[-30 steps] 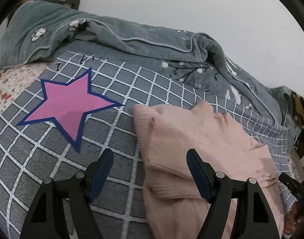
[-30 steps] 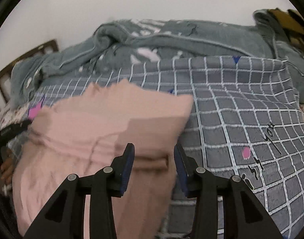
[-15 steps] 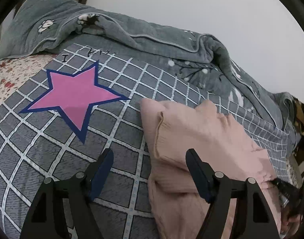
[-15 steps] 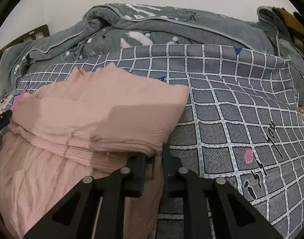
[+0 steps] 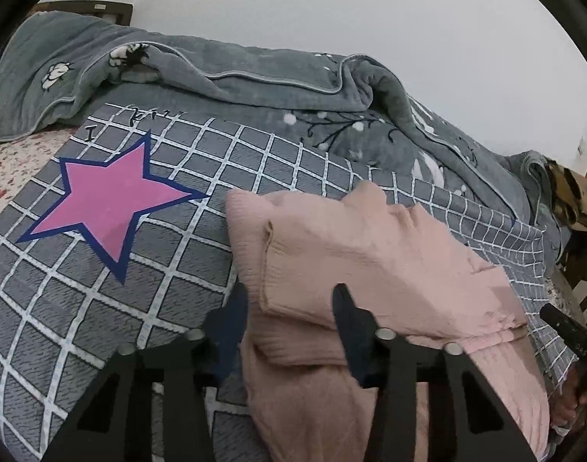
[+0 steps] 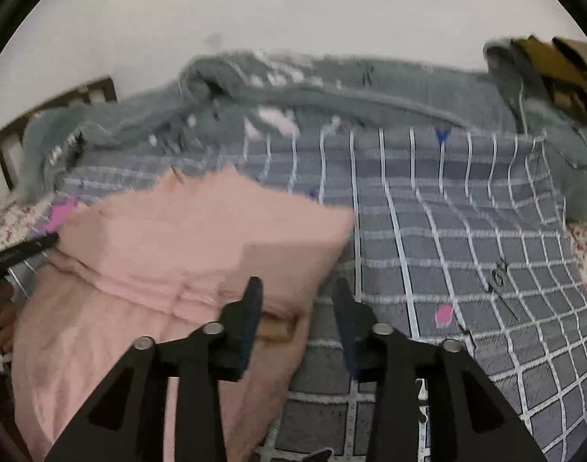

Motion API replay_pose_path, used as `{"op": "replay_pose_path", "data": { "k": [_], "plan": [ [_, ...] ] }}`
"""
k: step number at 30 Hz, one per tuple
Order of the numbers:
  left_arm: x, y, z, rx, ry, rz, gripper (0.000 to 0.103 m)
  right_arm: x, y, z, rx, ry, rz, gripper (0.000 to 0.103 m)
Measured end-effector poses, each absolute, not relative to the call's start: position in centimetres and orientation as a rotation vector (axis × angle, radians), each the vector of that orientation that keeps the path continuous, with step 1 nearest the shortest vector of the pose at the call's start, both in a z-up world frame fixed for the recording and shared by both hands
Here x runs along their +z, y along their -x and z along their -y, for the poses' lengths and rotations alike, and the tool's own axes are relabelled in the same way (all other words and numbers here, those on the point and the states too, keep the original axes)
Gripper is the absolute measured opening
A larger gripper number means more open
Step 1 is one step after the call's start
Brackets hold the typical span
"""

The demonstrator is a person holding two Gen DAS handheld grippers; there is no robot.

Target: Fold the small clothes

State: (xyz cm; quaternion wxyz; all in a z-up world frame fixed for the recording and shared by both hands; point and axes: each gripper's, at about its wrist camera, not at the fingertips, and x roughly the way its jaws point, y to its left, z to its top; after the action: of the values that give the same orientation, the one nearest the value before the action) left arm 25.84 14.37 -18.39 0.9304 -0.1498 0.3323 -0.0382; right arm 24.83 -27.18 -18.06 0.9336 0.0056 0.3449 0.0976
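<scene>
Two claws work over a bed (image 5: 101, 308) whose checked cover gives a flat folding surface. On it lies the pink garment (image 5: 370, 261), its top already doubled over. Left claw (image 5: 289, 327), spread, straddles the folded edge; right claw (image 6: 297, 315), spread, holds nothing.

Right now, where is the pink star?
In the left wrist view, the pink star is printed on the checked sheet, left of the pink garment.
</scene>
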Motion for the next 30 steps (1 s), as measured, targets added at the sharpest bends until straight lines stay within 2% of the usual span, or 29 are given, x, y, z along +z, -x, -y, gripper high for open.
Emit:
{"op": "replay_pose_path", "data": {
  "k": [2, 6, 9, 11, 15, 20, 23, 25, 26, 30],
  "plan": [
    [-18.6, -26.1, -14.3, -0.07, 0.314, -0.691, 0.03, -18.2, -25.3, 26.8, 0.222, -0.046, -0.716, 0.041],
    [-19.1, -26.5, -14.6, -0.061, 0.339, -0.718, 0.012, -19.2, -26.7, 25.3, 0.202, -0.025, -0.742, 0.041],
    [-18.8, -25.8, -14.9, -0.098, 0.37, -0.691, 0.008, -20.6, -27.8, 24.4, 0.162, 0.032, -0.8, 0.039],
    [-18.6, -25.3, -15.0, -0.111, 0.38, -0.683, 0.008, -21.3, -28.2, 25.0, 0.106, 0.019, -0.841, 0.033],
    [-18.5, -24.5, -15.4, -0.145, 0.426, -0.68, 0.008, -21.1, -28.0, 27.1, 0.066, -0.072, -0.833, 0.033],
    [-19.5, -24.5, -16.0, -0.136, 0.485, -0.708, 0.009, -21.0, -27.4, 26.5, 0.063, -0.033, -0.816, 0.033],
    [-19.2, -24.9, -15.2, -0.088, 0.412, -0.709, 0.012, -20.5, -26.8, 26.0, 0.077, -0.004, -0.782, 0.039],
    [-18.7, -25.1, -14.3, -0.046, 0.338, -0.697, 0.019, -20.3, -26.6, 25.6, 0.084, 0.014, -0.767, 0.054],
    [-18.5, -25.1, -13.8, -0.032, 0.303, -0.686, 0.026, -20.2, -26.6, 25.4, 0.081, 0.02, -0.764, 0.058],
    [-18.2, -25.2, -13.4, -0.029, 0.282, -0.666, 0.033, -20.4, -26.7, 25.1, 0.088, 0.028, -0.773, 0.06]
  ]
}}
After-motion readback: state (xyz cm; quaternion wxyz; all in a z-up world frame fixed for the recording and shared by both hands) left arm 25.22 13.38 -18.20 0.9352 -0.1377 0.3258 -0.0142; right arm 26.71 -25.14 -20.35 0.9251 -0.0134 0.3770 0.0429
